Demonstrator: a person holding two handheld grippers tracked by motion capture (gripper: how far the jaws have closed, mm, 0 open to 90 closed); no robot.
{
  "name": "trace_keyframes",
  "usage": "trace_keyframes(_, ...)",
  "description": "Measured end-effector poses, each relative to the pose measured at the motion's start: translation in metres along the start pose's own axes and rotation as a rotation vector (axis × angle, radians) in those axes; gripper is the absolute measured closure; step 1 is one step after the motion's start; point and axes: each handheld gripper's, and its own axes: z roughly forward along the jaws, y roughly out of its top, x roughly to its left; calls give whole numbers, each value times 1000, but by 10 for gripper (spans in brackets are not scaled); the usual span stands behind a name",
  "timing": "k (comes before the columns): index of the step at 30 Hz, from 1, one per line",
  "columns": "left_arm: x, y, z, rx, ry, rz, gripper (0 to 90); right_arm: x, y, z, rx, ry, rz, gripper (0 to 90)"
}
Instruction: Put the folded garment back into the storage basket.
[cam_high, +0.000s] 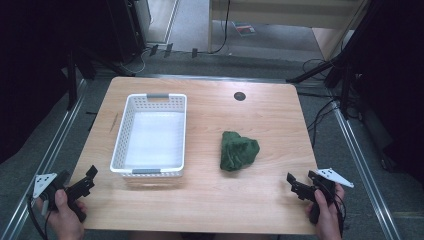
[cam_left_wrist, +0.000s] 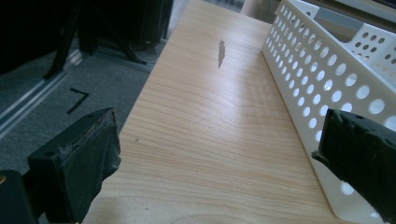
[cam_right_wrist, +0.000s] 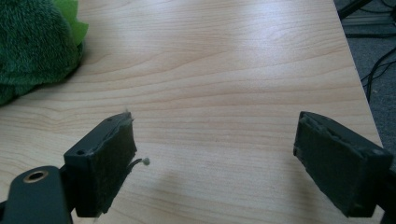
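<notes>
A crumpled dark green cloth (cam_high: 239, 150) lies on the wooden table (cam_high: 210, 200), right of centre; its fuzzy edge with a bright green tag (cam_right_wrist: 32, 42) fills the upper left of the right gripper view. A white perforated basket (cam_high: 151, 135) stands empty at the left; its holed side wall (cam_left_wrist: 322, 74) runs along the right of the left gripper view. My left gripper (cam_high: 82, 182) is at the table's front left corner, open, with nothing between its jaws. My right gripper (cam_high: 299, 184) is at the front right, open and empty, a short way from the cloth.
A small dark round grommet (cam_high: 240, 96) sits near the table's far edge. A dark mark (cam_left_wrist: 221, 51) shows on the wood left of the basket. Metal rails, cables and stand legs (cam_high: 330, 65) surround the table on the grey floor.
</notes>
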Motion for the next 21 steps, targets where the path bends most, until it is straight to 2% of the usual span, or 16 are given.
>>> trace_keyframes(3, 0, 0, 0, 8, 5, 10, 0, 0, 0, 0, -1, 0, 2, 131)
trace_keyframes(6, 2, 3, -4, 4, 1, -4, 0, 0, 0, 0, -2, 0, 0, 131)
trace_keyframes(9, 0, 8, -9, -1, 10, 11, 0, 0, 0, 0, 0, 0, -1, 131)
trace_keyframes(16, -16, 30, -27, -47, -17, 38, 0, 0, 0, 0, 0, 0, 2, 131)
trace_keyframes(21, -25, 41, -36, -59, -32, 42, 0, 0, 0, 0, -2, 0, 1, 131)
